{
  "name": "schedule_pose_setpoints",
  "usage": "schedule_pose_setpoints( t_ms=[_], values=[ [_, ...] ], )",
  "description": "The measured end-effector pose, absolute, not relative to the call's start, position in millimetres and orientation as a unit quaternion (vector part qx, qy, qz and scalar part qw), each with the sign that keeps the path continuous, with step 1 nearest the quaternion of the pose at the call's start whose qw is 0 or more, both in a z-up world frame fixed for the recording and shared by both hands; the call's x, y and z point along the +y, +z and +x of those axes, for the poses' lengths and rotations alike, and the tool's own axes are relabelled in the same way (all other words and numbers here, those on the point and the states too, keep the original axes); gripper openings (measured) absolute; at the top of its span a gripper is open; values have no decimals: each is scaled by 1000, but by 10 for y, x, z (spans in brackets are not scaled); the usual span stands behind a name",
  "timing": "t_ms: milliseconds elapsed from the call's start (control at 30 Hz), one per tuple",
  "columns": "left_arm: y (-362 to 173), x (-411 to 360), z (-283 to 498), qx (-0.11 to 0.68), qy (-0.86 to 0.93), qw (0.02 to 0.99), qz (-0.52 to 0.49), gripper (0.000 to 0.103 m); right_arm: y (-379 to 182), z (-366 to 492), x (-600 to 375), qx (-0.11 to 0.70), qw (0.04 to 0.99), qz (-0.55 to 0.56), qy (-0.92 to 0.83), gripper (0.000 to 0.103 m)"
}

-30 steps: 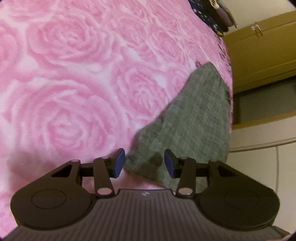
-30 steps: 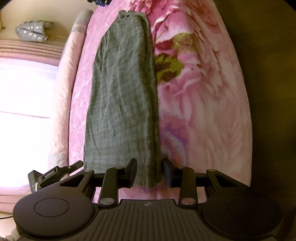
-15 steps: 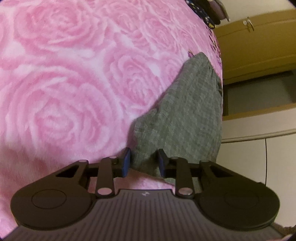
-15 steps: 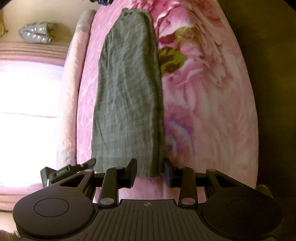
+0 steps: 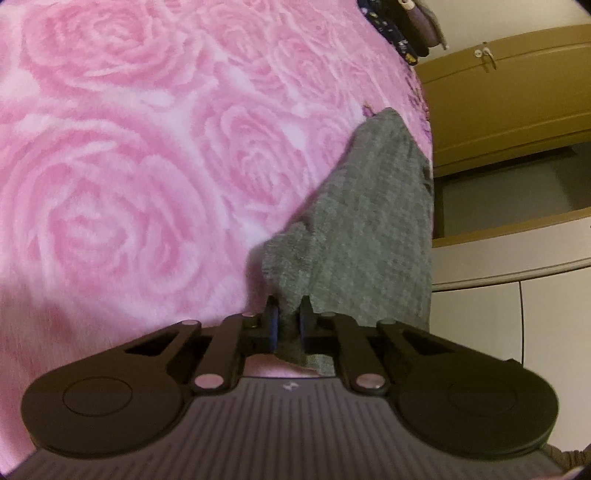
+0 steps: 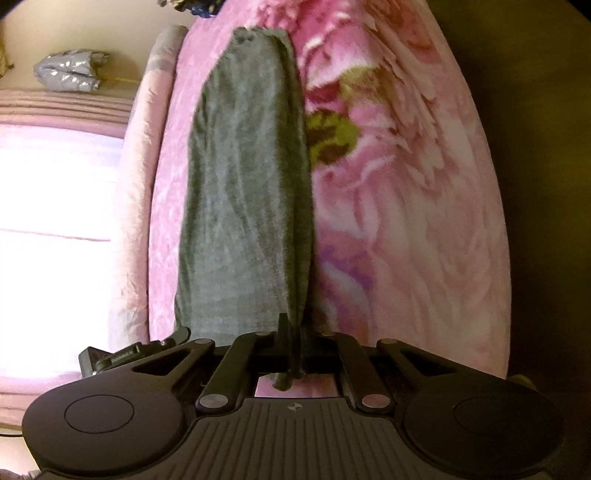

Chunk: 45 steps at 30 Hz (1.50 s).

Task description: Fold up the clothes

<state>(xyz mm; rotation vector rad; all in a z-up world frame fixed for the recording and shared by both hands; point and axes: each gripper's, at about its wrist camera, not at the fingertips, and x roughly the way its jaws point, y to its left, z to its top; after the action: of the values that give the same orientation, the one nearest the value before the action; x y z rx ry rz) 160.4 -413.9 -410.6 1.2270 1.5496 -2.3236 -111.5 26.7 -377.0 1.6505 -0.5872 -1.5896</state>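
Note:
A grey woven garment (image 6: 247, 192) lies folded into a long narrow strip on a pink rose-patterned blanket (image 5: 122, 184). In the left wrist view the near corner of the garment (image 5: 354, 236) bunches between the jaws of my left gripper (image 5: 287, 321), which are closing with the cloth pinched between the blue pads. In the right wrist view my right gripper (image 6: 293, 349) is shut on the strip's near right edge, and a small fold of grey cloth hangs behind the fingers.
A brown wooden cabinet (image 5: 509, 92) and white drawer fronts (image 5: 517, 306) stand beyond the bed's right edge. Dark clothes (image 5: 399, 33) lie at the blanket's far end. A bright window (image 6: 48, 221) and a silver bundle (image 6: 68, 72) are left of the bed. The other gripper's tip (image 6: 129, 356) shows at lower left.
Both grippers went from open around the garment's near edge to closed onto it. The cloth is now bunched between each pair of fingers. Neither hand shifted much.

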Motion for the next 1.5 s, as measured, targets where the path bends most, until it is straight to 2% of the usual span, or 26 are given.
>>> schedule_pose_setpoints(
  t_ms=[233,367,567,700,900,1000,1033,1100,1133,1167,1267,1400,1500],
  values=[
    [-3967,-3825,2067,550,-719,70,420,7,-3675,-940,565,-230,368,681,-590,1],
    [-3878,-3739,2146,603,-684,99,398,7,-3643,-974,677,-261,348,702,-564,1],
    [-3380,-3945,1795,651,-684,100,313,8,-3446,-1354,662,-340,328,706,-528,1],
    [-3216,-4127,1299,654,-693,92,291,8,-3376,-1802,457,-378,313,698,-522,1],
    [-3590,-4478,435,678,-666,139,278,10,-3625,-2512,102,-408,266,705,-516,1],
    [-3918,-4557,167,689,-638,195,283,20,-3864,-2776,-28,-416,216,719,-513,2],
    [-3986,-4578,108,691,-631,207,286,26,-3927,-2822,-40,-424,202,721,-509,2],
    [-4012,-4609,96,693,-629,222,274,32,-4027,-2884,-39,-447,180,722,-497,25],
    [-3995,-4610,130,691,-635,222,265,36,-4020,-2901,-18,-461,184,711,-498,53],
    [-3952,-4604,161,682,-646,223,263,37,-3987,-2912,13,-477,196,694,-502,74],
    [-3817,-4556,292,642,-679,229,274,38,-3761,-2963,93,-453,255,643,-563,75],
    [-3755,-4463,458,589,-709,232,312,39,-3454,-2922,6,-277,331,601,-672,75],
    [-3793,-4429,447,579,-713,224,326,41,-3468,-2809,-115,-210,380,597,-674,72]
  ],
)
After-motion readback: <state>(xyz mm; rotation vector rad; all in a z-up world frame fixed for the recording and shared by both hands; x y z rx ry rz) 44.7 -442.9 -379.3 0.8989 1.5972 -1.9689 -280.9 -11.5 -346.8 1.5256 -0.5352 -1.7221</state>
